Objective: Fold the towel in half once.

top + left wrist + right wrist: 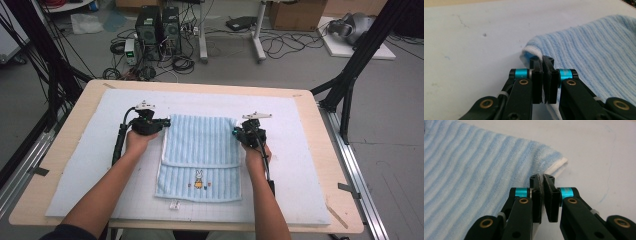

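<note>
A light blue striped towel (200,145) with a small rabbit picture lies on the white mat (90,165), its upper part doubled over the lower. My left gripper (161,124) is at the towel's far left corner. In the left gripper view the jaws (542,60) stand shut, pinching the towel (594,55) at its white-hemmed edge. My right gripper (236,134) is at the far right corner. In the right gripper view its jaws (542,179) are shut on the towel (474,170) beside its white hem.
The mat covers most of a wooden table (325,150). A small white tag (174,204) lies by the towel's near edge. Black frame posts (350,70) flank the table. Computers (157,27) and cables sit on the floor beyond.
</note>
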Motion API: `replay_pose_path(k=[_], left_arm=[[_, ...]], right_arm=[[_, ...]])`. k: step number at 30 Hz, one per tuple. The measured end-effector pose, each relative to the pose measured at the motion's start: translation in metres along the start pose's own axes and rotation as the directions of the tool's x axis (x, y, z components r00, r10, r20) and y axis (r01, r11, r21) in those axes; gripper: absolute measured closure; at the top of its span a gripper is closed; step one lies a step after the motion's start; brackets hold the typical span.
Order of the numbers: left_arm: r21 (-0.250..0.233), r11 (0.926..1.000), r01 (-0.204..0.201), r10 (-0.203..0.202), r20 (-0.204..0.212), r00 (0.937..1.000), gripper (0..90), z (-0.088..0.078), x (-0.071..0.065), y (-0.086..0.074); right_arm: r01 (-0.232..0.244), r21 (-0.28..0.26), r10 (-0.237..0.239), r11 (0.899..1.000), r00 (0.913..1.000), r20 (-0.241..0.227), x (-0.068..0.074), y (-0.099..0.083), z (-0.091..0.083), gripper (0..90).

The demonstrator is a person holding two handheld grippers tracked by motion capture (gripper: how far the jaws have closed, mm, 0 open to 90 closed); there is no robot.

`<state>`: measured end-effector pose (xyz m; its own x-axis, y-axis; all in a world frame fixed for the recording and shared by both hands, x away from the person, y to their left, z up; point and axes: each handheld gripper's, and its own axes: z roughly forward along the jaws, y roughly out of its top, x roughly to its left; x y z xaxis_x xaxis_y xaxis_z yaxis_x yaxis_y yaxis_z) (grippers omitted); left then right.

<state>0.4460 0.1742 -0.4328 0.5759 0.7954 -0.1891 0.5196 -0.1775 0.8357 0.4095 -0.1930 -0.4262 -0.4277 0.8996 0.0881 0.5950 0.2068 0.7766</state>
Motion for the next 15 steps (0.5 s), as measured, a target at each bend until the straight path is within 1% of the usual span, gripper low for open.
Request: replay_pose_path(k=[1,2,3,4,5,6,7,8,9,10,11,12,13,15], left_arm=[[-0.008,0.9999,-0.014,0.014,-0.004,0.9999,86.0,0.001,0.001,0.002],[-0.026,0.9995,-0.019,0.019,-0.007,0.9998,86.0,0.002,0.001,0.002],[-0.022,0.9996,-0.018,0.018,-0.008,0.9998,86.0,0.004,0.002,0.004],[-0.023,0.9994,-0.025,0.025,-0.012,0.9996,85.9,0.006,0.002,0.004],[-0.026,0.9990,-0.035,0.035,-0.012,0.9993,85.7,0.007,0.002,0.003],[-0.019,0.9995,-0.027,0.026,-0.020,0.9995,85.1,0.008,0.002,0.002],[-0.009,0.9998,-0.016,0.016,-0.033,0.9993,79.0,0.009,0.003,0.001],[-0.009,1.0000,0.004,-0.004,-0.037,0.9993,68.6,0.009,0.004,0.001],[-0.013,0.9997,0.021,-0.021,-0.038,0.9991,64.1,0.008,0.005,0.000],[-0.010,0.9994,0.034,-0.034,-0.034,0.9988,61.6,0.007,0.006,0.000],[-0.008,0.9985,0.054,-0.054,-0.035,0.9979,56.9,0.005,0.007,0.001],[-0.005,0.9975,0.071,-0.071,-0.033,0.9970,51.3,0.003,0.007,0.001],[0.004,0.9973,0.073,-0.073,-0.035,0.9967,47.6,0.002,0.007,0.001],[0.013,0.9986,0.051,-0.051,-0.044,0.9977,42.4,-0.002,0.004,0.002]], right_arm=[[-0.004,-0.003,0.004,1.000,1.0000,0.005,-0.001,0.003,0.002,85.6],[0.008,-0.020,-0.008,1.000,0.9999,0.013,-0.001,0.004,0.003,85.6],[0.017,-0.024,-0.016,1.000,0.9996,0.023,-0.002,0.005,0.006,85.5],[0.005,-0.011,-0.005,1.000,0.9997,0.026,-0.004,0.005,0.008,85.4],[-0.004,-0.011,0.004,1.000,0.9996,0.027,-0.004,0.005,0.011,85.3],[-0.009,-0.005,0.009,1.000,0.9994,0.032,-0.004,0.005,0.013,85.0],[-0.011,-0.004,0.011,1.000,0.9993,0.036,-0.004,0.004,0.015,84.4],[-0.009,0.001,0.009,1.000,0.9994,0.035,-0.005,0.004,0.016,83.0],[-0.012,0.005,0.012,1.000,0.9994,0.032,-0.004,0.003,0.017,80.5],[-0.017,-0.002,0.017,1.000,0.9996,0.022,-0.005,0.003,0.016,75.1],[-0.036,-0.009,0.036,0.999,0.9994,0.005,-0.006,0.003,0.016,69.3],[-0.048,-0.016,0.047,0.999,0.9988,-0.011,-0.007,0.003,0.014,67.8],[-0.049,-0.020,0.048,0.999,0.9987,-0.019,-0.007,0.004,0.013,63.9],[-0.058,-0.030,0.057,0.998,0.9979,-0.031,-0.006,0.005,0.009,56.8]])
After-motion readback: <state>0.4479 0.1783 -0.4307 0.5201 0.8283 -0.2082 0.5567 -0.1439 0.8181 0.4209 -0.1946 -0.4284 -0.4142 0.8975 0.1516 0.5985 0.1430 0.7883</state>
